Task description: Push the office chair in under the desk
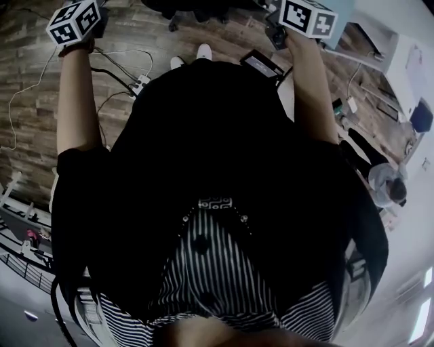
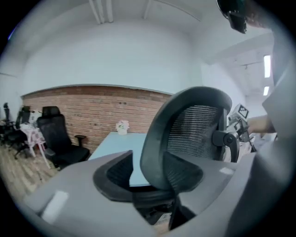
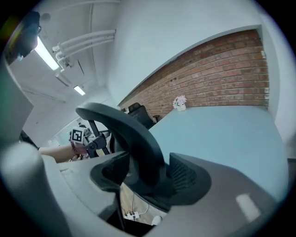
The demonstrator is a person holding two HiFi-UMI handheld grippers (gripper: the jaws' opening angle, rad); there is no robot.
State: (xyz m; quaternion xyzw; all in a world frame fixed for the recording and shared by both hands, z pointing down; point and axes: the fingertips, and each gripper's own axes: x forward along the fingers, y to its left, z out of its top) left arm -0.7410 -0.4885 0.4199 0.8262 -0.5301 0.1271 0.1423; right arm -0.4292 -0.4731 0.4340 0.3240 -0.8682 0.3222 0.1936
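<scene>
The black mesh office chair backrest (image 2: 194, 125) stands in front of the light blue desk (image 2: 115, 141). My left gripper (image 2: 148, 173) straddles the backrest's left rim. The rim lies against the right pad (image 2: 185, 173), and a strip of desk shows between it and the left pad. My right gripper (image 3: 148, 178) straddles the other rim (image 3: 125, 125) the same way, with a gap on the left side; the desk (image 3: 222, 134) spreads beyond. In the head view only the marker cubes of the left gripper (image 1: 74, 22) and right gripper (image 1: 306, 17) show, at arm's length.
A brick wall (image 2: 92, 109) runs behind the desk, and a small flower pot (image 2: 122, 127) sits on the desk's far end. Another black chair (image 2: 58, 139) stands at the left. A power strip (image 1: 139, 85) and cables lie on the wooden floor near my feet (image 1: 193, 57).
</scene>
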